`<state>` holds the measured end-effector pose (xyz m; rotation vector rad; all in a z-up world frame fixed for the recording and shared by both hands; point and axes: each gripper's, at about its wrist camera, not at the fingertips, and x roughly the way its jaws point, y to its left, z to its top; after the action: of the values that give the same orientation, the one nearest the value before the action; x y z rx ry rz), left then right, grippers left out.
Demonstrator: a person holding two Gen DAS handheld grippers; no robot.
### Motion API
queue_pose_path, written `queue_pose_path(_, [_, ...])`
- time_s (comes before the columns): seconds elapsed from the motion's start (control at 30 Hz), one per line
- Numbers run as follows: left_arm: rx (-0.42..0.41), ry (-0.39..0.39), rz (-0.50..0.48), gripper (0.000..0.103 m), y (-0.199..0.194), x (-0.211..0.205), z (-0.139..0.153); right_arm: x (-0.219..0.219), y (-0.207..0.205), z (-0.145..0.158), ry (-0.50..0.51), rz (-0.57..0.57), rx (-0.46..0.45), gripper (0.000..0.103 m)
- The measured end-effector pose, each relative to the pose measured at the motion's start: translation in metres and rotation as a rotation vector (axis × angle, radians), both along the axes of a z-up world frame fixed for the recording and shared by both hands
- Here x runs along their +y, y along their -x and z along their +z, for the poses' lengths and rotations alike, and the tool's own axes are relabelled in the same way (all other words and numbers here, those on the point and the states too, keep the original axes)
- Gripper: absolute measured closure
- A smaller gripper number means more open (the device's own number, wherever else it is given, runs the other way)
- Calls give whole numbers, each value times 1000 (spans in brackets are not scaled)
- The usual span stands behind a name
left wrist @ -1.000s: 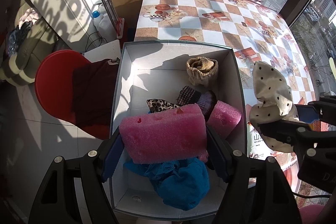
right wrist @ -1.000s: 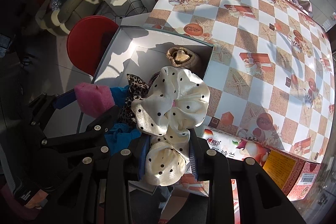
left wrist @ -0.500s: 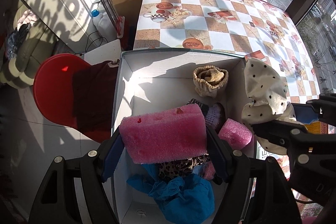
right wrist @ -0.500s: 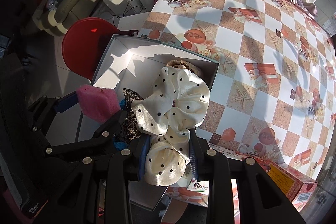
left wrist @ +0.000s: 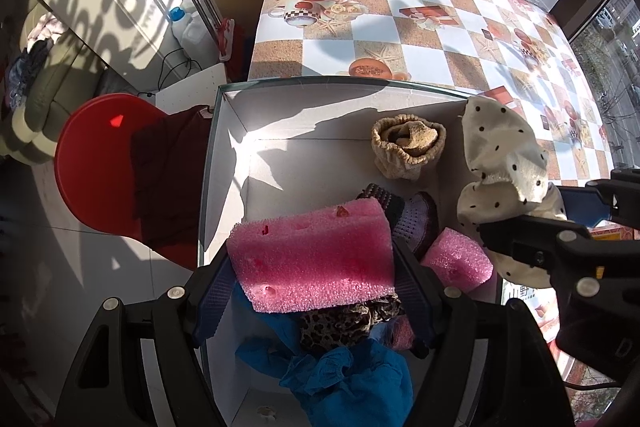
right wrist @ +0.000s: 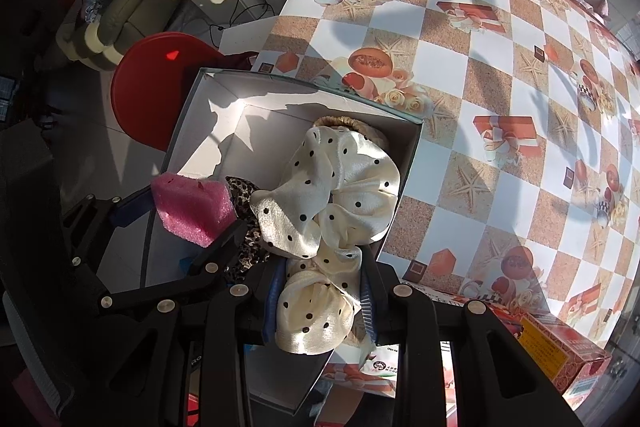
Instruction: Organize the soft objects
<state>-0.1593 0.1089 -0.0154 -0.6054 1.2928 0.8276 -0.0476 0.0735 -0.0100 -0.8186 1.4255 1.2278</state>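
Left gripper (left wrist: 312, 267) is seen clamped on a pink foam block (left wrist: 312, 259), which is pinched from both sides between the blue-padded fingers (left wrist: 214, 291) and held above the near half of a white box (left wrist: 224, 131). Right gripper (right wrist: 320, 297) is seen closed on a cream polka-dot scrunchie (right wrist: 332, 203); the lower fold is squeezed between the two fingers and the larger ruffled part fans out ahead of them, over the box's right wall. In the left wrist view the same scrunchie (left wrist: 504, 155) is seen at the right rim of the box, with the right gripper's black frame behind it. Inside the box are recorded: a beige knitted item (left wrist: 408, 147) near the far right corner, a dark purple knitted item (left wrist: 416, 215) just behind the held block, a second pink foam piece (left wrist: 456, 263) against the right wall, a leopard-print cloth (left wrist: 348, 323) under the held block, and a blue cloth (left wrist: 352, 379) at the near end. The far left part of the box floor is lit by sun and crossed by shadows. The box is set at the near edge of a table covered with a checked tablecloth (left wrist: 400, 19). A red stool (left wrist: 92, 171) with a dark red cloth (left wrist: 168, 175) draped on it is noted left of the box. A printed carton (right wrist: 560, 351) lies on the table to the right of the right gripper.
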Motion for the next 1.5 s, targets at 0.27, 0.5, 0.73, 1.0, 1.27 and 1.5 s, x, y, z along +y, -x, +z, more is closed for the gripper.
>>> queue_pose_path(0.27, [-26,30,4,20,3,-4,-2,-1,4,3,-10,8,-3,48])
queue_pose_path(0.5, [-74,16,29,0,11,-7,3,-5,3,9,-25,-5,-12,10])
queue_pose_path(0.73, [-125,33,61,0,18,-7,10,-11,1,13,-18,-28,-54,0])
queue_pose_path(1.0, [-108,9,35,0,17,-19,17,-17,5,24,-40,-7,-127,0])
queue_pose_path(1.27, [-72,-18,21,0,19,-28,19,-26,8,27,-46,-7,-132,0])
queue_pose_path(1.5, [-73,-27,10,0,19,-37,25,-34,8,32,-57,-10,-142,0])
